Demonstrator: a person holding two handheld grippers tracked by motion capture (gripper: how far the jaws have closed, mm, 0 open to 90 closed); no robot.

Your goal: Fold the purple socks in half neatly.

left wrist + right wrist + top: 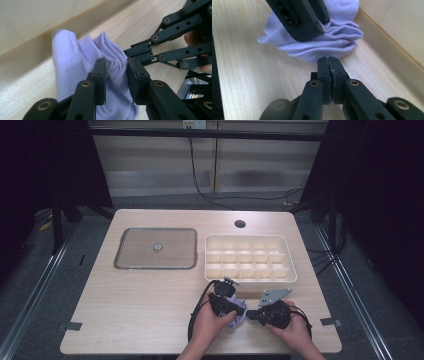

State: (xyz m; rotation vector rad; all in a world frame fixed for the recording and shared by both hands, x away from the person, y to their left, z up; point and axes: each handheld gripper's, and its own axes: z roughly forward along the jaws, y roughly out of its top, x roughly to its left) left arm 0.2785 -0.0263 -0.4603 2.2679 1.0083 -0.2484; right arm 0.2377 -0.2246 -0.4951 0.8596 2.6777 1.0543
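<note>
A folded lavender sock [72, 65] lies bunched on the wooden table [140, 310] near its front edge. My left gripper [117, 77] is shut on a fold of the sock, with ribbed fabric pressed between its black pads. In the high view, the left gripper [240, 310] and right gripper [250, 314] meet tip to tip over the sock [239, 321]. My right gripper [329, 65] has its jaws pressed together, its tips against the lower edge of the sock [329, 45], and no fabric visible between them.
A white box with several compartments [250, 259] stands just behind the grippers. A grey square tray with a small round knob [156, 248] sits at the back left. A round hole [240, 224] is in the tabletop near the far edge.
</note>
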